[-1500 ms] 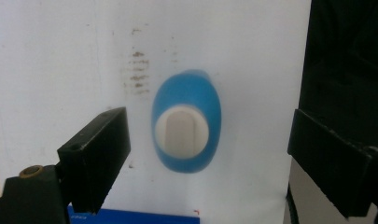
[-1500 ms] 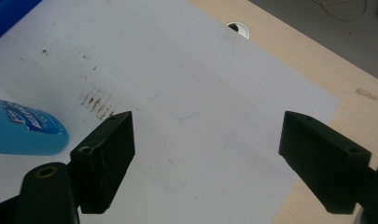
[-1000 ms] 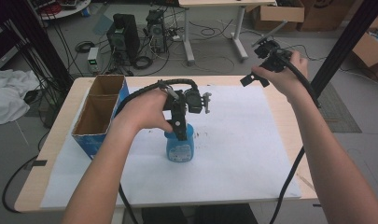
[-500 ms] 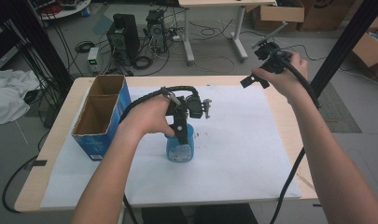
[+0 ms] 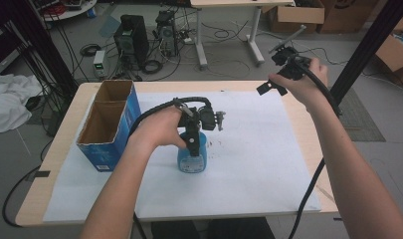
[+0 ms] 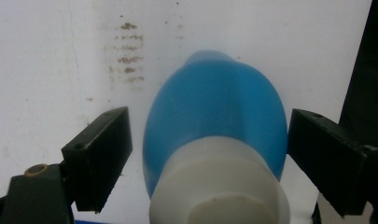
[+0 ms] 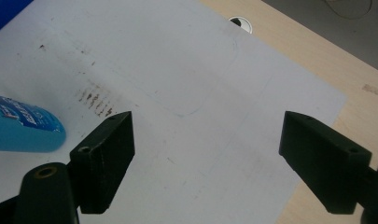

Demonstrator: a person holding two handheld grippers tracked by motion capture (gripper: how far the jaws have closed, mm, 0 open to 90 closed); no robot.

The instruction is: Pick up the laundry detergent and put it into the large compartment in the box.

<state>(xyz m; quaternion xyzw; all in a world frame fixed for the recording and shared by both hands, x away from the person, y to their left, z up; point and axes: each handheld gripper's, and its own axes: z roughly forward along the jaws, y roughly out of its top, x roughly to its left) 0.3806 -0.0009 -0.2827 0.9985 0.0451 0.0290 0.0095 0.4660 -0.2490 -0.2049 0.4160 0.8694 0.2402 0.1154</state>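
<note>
One white paper sheet (image 5: 253, 164) is covering most of the pale wooden surface (image 5: 59, 154), and it is showing a patch of small brown smudges (image 7: 95, 101) near its middle. An open blue cardboard box (image 5: 107, 124) is standing on the surface's left part. Beyond the surface, computer towers (image 5: 132, 35), tangled cables and another desk's legs are sitting on a grey floor (image 5: 229, 55), with cardboard boxes at the far right and a white cloth (image 5: 7, 102) at the left.

A blue bottle (image 5: 191, 157) with a white cap (image 6: 219, 186) is standing upright on the sheet near the middle. The left gripper (image 6: 210, 154) is reaching down over it, its jaws spread wide with one on each side of the bottle, not touching it. The right gripper (image 7: 205, 163) is hanging above the surface's far right corner, well apart from the bottle, its jaws wide apart and holding nothing.
</note>
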